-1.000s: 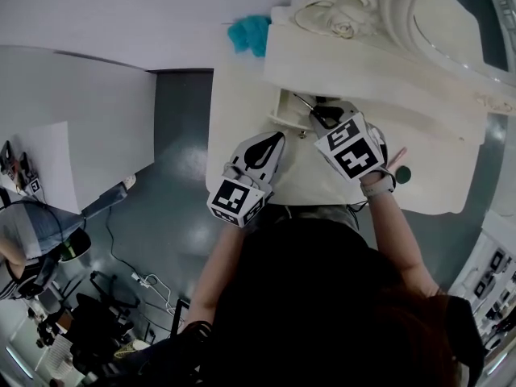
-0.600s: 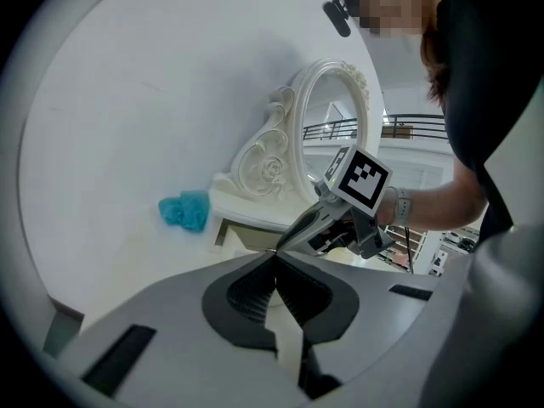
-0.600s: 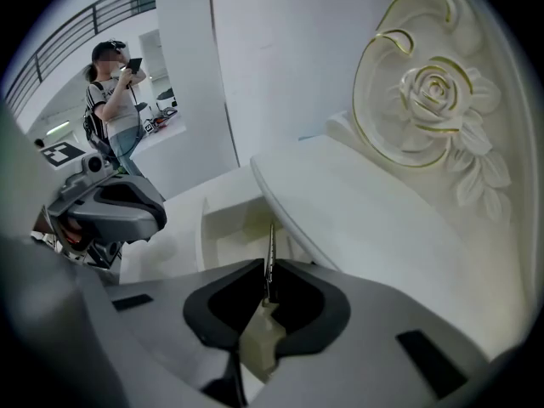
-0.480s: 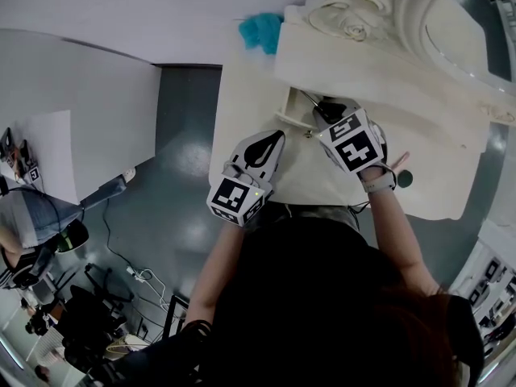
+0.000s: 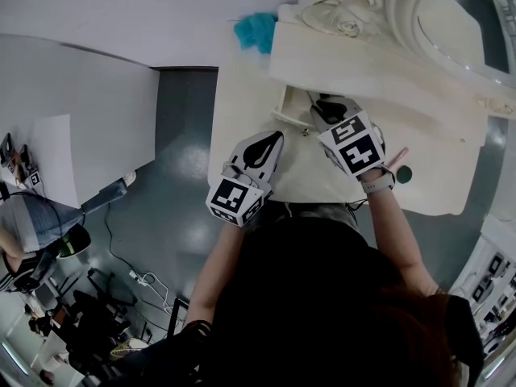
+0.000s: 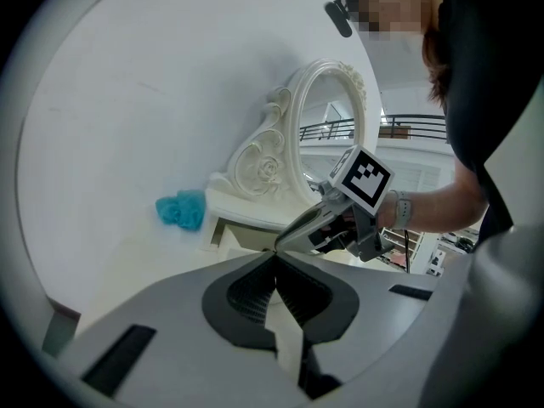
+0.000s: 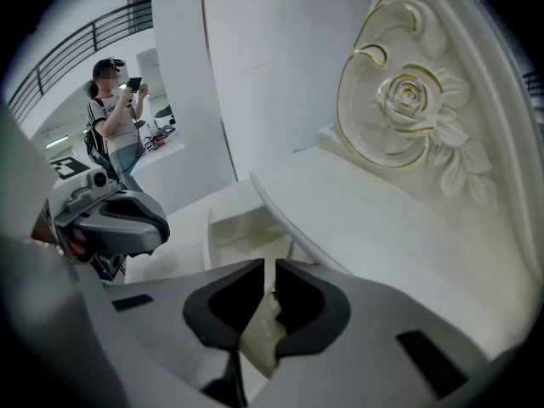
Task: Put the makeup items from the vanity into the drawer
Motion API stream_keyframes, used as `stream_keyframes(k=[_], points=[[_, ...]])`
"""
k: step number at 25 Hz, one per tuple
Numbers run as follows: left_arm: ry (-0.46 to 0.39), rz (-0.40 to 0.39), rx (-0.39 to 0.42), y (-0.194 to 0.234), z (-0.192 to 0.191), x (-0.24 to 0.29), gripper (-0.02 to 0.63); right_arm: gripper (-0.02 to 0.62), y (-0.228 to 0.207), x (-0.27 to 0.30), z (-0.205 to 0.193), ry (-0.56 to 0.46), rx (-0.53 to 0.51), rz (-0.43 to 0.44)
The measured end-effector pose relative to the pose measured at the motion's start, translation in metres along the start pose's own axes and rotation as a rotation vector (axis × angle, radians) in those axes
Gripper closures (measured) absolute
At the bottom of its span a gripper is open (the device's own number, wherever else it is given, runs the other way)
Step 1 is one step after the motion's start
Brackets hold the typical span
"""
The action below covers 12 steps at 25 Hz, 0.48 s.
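Note:
The white vanity (image 5: 242, 95) has a small drawer (image 5: 289, 107) standing open under its upper shelf. My right gripper (image 5: 318, 107) hovers at the drawer's mouth, shut on a thin dark stick (image 5: 312, 98) that pokes out past its tips. In the right gripper view the jaws (image 7: 269, 270) show only a narrow slit, with the drawer (image 7: 242, 232) just ahead. My left gripper (image 5: 274, 138) rests shut and empty over the vanity top in front of the drawer; its jaws (image 6: 275, 266) meet at the tip. A green round item (image 5: 403, 174) and a pink stick (image 5: 398, 156) lie by my right wrist.
A teal fluffy thing (image 5: 254, 31) lies at the vanity's far left corner against the wall. The ornate oval mirror (image 5: 451, 22) with its carved rose (image 7: 408, 100) rises behind the shelf. A person (image 7: 115, 126) stands in the background; cables and gear (image 5: 97, 329) crowd the floor at left.
My right gripper has edged slightly farther over the open drawer with the stick. The left gripper has stayed where it was.

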<state>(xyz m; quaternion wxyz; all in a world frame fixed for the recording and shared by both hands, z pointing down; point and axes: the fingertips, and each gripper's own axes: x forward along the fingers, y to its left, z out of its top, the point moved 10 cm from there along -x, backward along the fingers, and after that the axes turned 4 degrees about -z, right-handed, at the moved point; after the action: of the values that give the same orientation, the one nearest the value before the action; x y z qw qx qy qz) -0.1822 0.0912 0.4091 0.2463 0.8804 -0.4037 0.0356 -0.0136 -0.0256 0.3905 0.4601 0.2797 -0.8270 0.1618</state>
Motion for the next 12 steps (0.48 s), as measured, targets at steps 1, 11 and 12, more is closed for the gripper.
stream_keyframes(k=[1,11,12], points=[[0.001,-0.005,0.002,-0.001,0.000,0.001,0.592,0.543,0.000,-0.002,-0.001,-0.021,-0.004,-0.001],[0.025,-0.076,0.031,-0.012,0.002,0.016,0.592,0.573,0.006,-0.025,-0.022,-0.140,0.049,0.030],[0.028,-0.082,0.035,-0.013,0.003,0.019,0.592,0.573,0.006,-0.027,-0.024,-0.143,0.053,0.036]])
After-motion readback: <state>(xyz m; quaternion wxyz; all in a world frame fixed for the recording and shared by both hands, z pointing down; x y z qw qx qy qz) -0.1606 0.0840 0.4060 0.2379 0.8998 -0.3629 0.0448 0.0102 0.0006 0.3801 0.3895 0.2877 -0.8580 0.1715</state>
